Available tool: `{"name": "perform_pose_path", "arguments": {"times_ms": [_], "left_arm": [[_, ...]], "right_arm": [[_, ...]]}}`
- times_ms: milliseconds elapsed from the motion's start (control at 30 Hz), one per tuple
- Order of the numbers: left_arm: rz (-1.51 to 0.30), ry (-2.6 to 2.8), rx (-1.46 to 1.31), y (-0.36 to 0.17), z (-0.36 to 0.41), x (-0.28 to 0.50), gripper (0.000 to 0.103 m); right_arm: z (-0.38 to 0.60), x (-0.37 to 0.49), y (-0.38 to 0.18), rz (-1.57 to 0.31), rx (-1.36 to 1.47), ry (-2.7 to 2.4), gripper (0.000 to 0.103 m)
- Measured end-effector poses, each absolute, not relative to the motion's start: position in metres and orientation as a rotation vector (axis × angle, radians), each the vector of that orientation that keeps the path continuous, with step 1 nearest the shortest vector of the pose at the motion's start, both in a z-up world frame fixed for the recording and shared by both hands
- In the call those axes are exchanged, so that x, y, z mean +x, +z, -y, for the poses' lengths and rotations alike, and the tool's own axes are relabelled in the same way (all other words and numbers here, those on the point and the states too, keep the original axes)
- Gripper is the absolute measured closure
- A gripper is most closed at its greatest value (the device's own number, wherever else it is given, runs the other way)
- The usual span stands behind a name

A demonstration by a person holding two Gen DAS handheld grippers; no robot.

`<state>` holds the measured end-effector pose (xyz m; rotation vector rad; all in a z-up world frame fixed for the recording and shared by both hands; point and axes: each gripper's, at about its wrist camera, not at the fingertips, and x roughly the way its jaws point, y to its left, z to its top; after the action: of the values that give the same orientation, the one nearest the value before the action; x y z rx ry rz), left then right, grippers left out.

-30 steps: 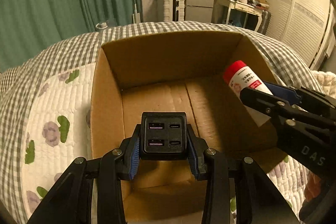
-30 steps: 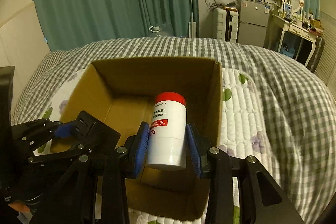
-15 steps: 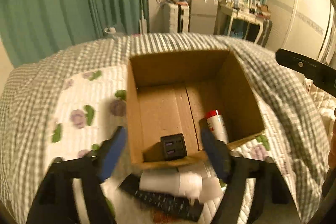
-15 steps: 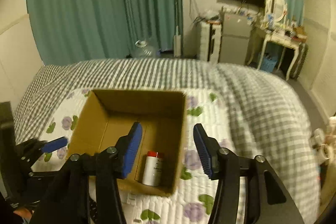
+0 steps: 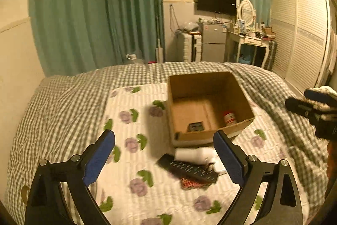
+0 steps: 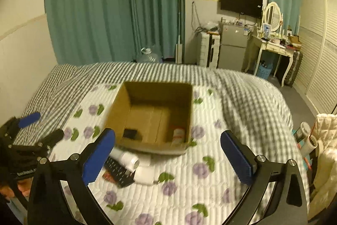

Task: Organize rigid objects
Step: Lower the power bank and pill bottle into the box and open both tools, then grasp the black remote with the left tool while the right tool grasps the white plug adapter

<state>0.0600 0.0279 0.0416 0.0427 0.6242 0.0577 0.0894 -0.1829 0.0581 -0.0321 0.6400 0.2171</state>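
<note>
An open cardboard box (image 5: pixel 181 85) (image 6: pixel 118 107) stands on the flowered quilt. Inside it lie a black USB charger (image 5: pixel 196 126) (image 6: pixel 130 133) and a white bottle with a red cap (image 5: pixel 230 117) (image 6: pixel 178 134). In front of the box lie a white bottle (image 5: pixel 195 154) (image 6: pixel 128 159), a black remote control (image 5: pixel 187 168) (image 6: pixel 118 170) and a reddish packet (image 5: pixel 192 183). My left gripper (image 5: pixel 164 158) is open and empty, high above these. My right gripper (image 6: pixel 167 158) is open and empty too, back from the box.
The bed has a grey checked cover (image 5: pixel 63 98) under the quilt (image 6: pixel 179 182). Green curtains (image 5: pixel 94 14), a small fridge (image 5: pixel 212 44), a dressing table (image 5: pixel 250 41) and a white wardrobe (image 5: pixel 305 35) stand beyond the bed. The other gripper shows at each view's edge.
Both grippers opened and let go: the charger and the red-capped bottle now lie in the box. Both grippers pulled up and back, away from the box.
</note>
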Motion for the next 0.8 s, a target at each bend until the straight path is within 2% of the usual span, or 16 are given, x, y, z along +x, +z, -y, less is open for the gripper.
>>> {"name": "perform_pose_path", "arguments": {"times_ms": [300, 533, 700, 767, 800], "left_arm": [[-0.683, 0.208, -0.012, -0.052, -0.067, 0.065, 0.006], [-0.739, 0.257, -0.038, -0.084, -0.085, 0.078, 0.006], [-0.766, 0.261, -0.008, -0.096, -0.082, 0.084, 0.006], [-0.778, 0.266, 0.002, -0.1, -0.081, 0.086, 0.006], [-0.785, 0.259, -0.006, -0.102, -0.081, 0.086, 0.006]], "right_arm": [[0.142, 0.099, -0.04, -0.722, -0.057, 0.325, 0.002], [0.091, 0.137, -0.115, -0.823, -0.193, 0.394, 0.002], [0.069, 0.16, -0.134, -0.842, -0.251, 0.403, 0.003], [0.067, 0.168, -0.137, -0.847, -0.239, 0.401, 0.008], [0.065, 0.171, -0.138, -0.848, -0.236, 0.398, 0.02]]}}
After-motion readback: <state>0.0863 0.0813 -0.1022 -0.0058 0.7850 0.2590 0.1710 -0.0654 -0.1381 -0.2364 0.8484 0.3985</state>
